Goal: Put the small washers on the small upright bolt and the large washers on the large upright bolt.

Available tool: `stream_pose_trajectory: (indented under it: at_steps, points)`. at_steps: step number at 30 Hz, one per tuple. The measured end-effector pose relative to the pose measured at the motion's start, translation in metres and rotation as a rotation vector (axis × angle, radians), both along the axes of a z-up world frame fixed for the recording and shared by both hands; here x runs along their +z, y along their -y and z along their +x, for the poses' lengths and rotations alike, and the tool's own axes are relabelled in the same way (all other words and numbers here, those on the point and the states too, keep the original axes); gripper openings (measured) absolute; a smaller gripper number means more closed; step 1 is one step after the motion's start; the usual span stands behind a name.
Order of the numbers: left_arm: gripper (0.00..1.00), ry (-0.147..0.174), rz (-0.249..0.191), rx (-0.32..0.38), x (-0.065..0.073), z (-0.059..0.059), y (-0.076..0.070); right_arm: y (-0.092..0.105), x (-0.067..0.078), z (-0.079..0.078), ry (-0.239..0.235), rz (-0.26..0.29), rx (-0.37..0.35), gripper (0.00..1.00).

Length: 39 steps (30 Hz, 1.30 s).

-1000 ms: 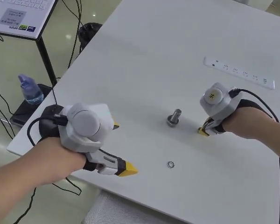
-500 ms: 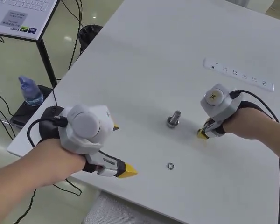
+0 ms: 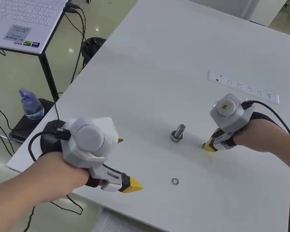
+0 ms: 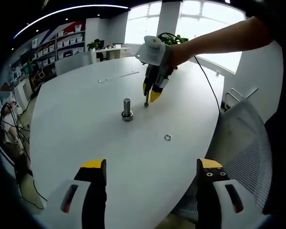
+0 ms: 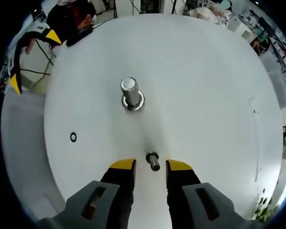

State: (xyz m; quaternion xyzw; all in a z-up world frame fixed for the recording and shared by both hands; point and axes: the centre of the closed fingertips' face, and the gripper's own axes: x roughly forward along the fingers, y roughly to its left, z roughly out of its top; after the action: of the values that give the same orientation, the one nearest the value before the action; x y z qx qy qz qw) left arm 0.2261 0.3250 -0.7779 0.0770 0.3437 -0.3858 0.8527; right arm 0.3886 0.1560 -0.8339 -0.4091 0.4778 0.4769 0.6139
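A large upright bolt (image 3: pixel 178 133) stands mid-table, with what looks like a ring around its base (image 5: pixel 132 94). One small washer (image 3: pixel 175 181) lies flat nearer the front edge, also seen in the gripper views (image 4: pixel 167 137) (image 5: pixel 73 137). The small upright bolt (image 5: pixel 153 160) stands just ahead of my right gripper (image 5: pixel 151 165), whose jaws are open on either side of it without touching. In the head view the right gripper (image 3: pixel 210 144) points down at the table, right of the large bolt. My left gripper (image 3: pixel 125 162) hovers at the front left, jaws wide open and empty (image 4: pixel 151 164).
A white power strip (image 3: pixel 241 87) lies at the back right of the white table (image 3: pixel 150 63). Off the table's left side are a laptop (image 3: pixel 24 19) on a stand and a blue bottle (image 3: pixel 30 104). A mesh chair (image 4: pixel 238 143) stands by the near edge.
The head camera has shifted a little. Both grippers, the bolts and the washer keep their places.
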Motion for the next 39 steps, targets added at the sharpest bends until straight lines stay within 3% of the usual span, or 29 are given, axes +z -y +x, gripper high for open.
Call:
stream_pose_trajectory:
  at_steps: [5, 11, 15, 16, 24, 39]
  points:
    - [0.79, 0.016, 0.000, -0.002, 0.007, 0.003, 0.000, -0.001, 0.010, 0.007, 0.009, 0.019, -0.012, 0.27]
    - [0.84, 0.030, -0.002, -0.007, 0.008, 0.001, 0.001, -0.007, 0.026, -0.002, 0.025, 0.046, -0.019, 0.27]
    - [0.89, 0.033, -0.004, 0.002, 0.008, 0.001, 0.000, -0.009, 0.029, -0.004, 0.037, 0.051, -0.012, 0.27]
    - [0.93, 0.051, -0.005, 0.009, 0.010, 0.003, -0.001, -0.010, 0.033, -0.008, 0.043, 0.056, -0.008, 0.27]
    - [0.96, 0.054, 0.000, 0.001, 0.009, 0.000, 0.000, -0.019, 0.044, -0.030, 0.030, 0.092, 0.003, 0.28]
    - [0.95, 0.046, 0.016, -0.026, 0.009, -0.004, 0.003, -0.033, 0.036, -0.080, -0.020, 0.123, 0.069, 0.28]
